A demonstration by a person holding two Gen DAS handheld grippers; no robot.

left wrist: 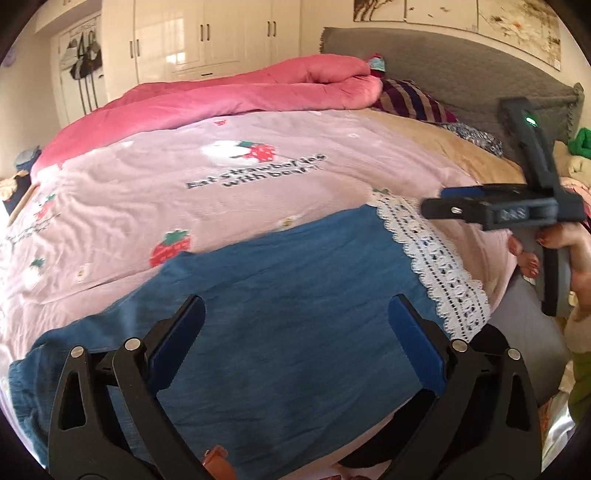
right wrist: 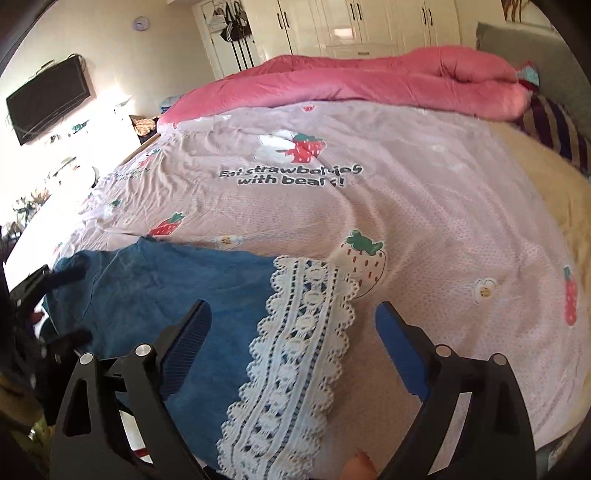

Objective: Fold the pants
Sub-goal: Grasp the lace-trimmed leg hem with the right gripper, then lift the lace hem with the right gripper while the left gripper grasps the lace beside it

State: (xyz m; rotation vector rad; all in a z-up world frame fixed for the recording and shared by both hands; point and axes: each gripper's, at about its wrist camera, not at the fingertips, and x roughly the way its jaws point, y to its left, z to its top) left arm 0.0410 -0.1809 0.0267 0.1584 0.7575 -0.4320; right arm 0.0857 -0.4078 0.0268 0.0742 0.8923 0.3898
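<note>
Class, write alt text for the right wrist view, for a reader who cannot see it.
The open right hand-held gripper hovers over blue pants with a white lace hem, lying flat on a pink strawberry-print bedspread. A rolled pink quilt lies across the far side, before white wardrobes.

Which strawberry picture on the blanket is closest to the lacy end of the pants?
The pale outlined strawberry with the green leafy top. It sits right beside the white lace trim of the blue pants; the red strawberries lie farther off.

Matt blue cloth pants (left wrist: 280, 295), lace hem (right wrist: 291, 354)
</note>
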